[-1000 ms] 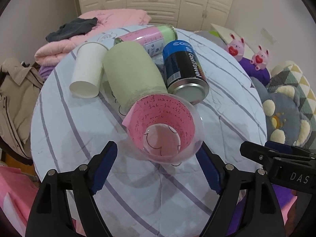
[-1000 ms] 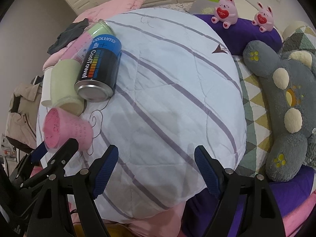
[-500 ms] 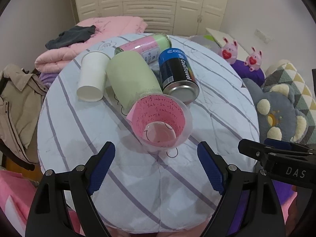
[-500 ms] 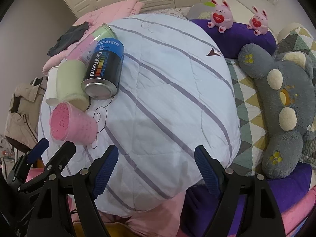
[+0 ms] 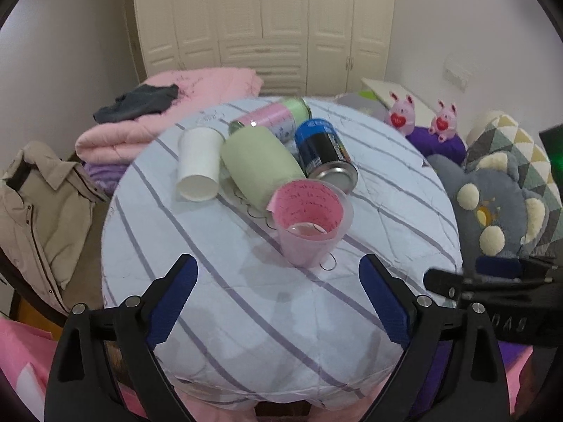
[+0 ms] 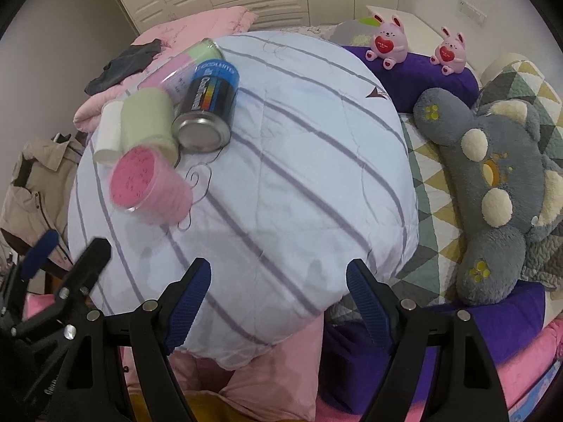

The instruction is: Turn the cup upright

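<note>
A clear plastic cup with a pink paper lining (image 5: 309, 223) stands on the white striped quilt (image 5: 246, 299), mouth up and tilted toward me. In the right wrist view the same cup (image 6: 149, 190) sits at the left, leaning. My left gripper (image 5: 278, 302) is open and empty, below the cup and apart from it. My right gripper (image 6: 278, 297) is open and empty over the quilt's near edge, well right of the cup.
Behind the cup lie a green cup (image 5: 258, 167), a white paper cup (image 5: 197, 167), a blue-black can (image 5: 325, 153) and a pink-green can (image 5: 271, 119). A grey plush toy (image 6: 492, 190) lies to the right. A beige jacket (image 5: 38, 207) hangs at left.
The pink-lined cup has gone from lying on its side, mouth toward me, to standing nearly upright. My left gripper has pulled back and up from it. The right gripper barely shifted.
</note>
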Tool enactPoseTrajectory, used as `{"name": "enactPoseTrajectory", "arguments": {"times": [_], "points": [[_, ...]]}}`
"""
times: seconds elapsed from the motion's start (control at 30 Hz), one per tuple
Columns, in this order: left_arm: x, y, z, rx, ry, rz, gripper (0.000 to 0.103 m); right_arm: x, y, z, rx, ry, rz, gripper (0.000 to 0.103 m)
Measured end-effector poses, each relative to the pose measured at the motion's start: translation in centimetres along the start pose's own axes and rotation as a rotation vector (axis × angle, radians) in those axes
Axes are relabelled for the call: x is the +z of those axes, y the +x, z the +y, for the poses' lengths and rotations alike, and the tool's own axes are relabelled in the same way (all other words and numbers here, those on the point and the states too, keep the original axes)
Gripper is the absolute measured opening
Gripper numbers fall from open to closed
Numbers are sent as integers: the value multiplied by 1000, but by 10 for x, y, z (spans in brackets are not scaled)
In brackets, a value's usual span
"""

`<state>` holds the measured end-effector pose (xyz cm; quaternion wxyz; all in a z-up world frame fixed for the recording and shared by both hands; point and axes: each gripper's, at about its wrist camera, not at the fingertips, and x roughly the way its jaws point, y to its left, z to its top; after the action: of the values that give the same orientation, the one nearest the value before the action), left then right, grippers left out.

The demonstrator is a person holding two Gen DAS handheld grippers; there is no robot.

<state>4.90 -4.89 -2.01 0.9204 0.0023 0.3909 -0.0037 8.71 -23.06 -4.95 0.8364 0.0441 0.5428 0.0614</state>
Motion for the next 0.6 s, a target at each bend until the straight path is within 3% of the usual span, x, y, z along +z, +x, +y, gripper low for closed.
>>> {"name": "enactPoseTrajectory", "arguments": {"times": [0.17, 0.33, 0.6], "points": [[-7, -14, 8, 53, 47, -92, 96, -16, -8, 15, -30, -33, -43, 81], [-12, -24, 21, 47, 42, -152, 97, -27, -16, 29, -51, -89, -112, 81], [-19, -39, 32, 43, 46, -254, 100, -40, -24, 39, 7, -86, -218, 81]]}}
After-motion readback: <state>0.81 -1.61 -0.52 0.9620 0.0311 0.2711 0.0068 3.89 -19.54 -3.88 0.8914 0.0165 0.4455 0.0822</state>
